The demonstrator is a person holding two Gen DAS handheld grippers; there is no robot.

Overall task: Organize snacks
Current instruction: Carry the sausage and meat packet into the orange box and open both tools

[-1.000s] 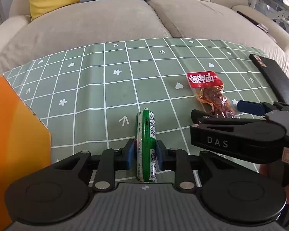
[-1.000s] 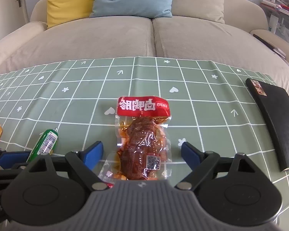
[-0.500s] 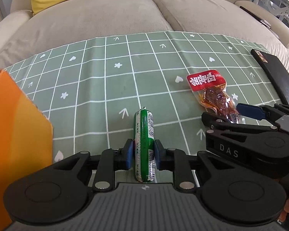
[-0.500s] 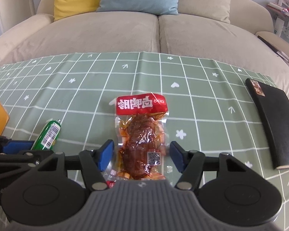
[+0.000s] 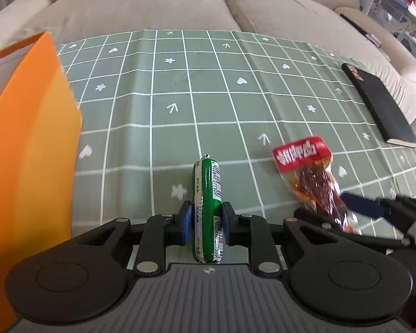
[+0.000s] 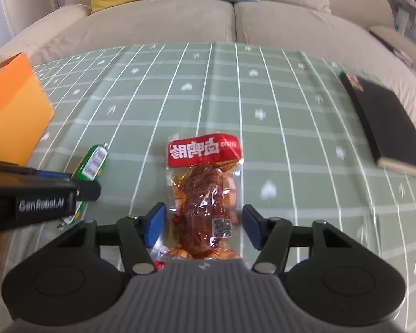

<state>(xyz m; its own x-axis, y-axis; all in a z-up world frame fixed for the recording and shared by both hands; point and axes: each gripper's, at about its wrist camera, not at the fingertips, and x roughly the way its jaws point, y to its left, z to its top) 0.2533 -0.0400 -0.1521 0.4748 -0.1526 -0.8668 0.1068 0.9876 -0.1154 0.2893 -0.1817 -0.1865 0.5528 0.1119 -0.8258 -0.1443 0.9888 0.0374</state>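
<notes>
The left gripper (image 5: pixel 207 225) sits low at centre frame, its blue pads (image 5: pixel 186 223) pressed against a sausage (image 5: pixel 207 194). The right gripper (image 6: pixel 203 226) sits low at centre frame, jaws apart around a packet (image 6: pixel 205 194).

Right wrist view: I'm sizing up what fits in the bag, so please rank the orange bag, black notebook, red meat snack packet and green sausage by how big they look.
1. Orange bag, cropped.
2. Black notebook and red meat snack packet: look alike; the packet is nearer, so unsure.
3. Green sausage, partly hidden behind the left gripper.

Black plastic left gripper (image 5: pixel 207 226), blue finger pads (image 5: pixel 186 223), ribbed grey housing, silver screws, white "GenRobot.AI" lettering
</notes>
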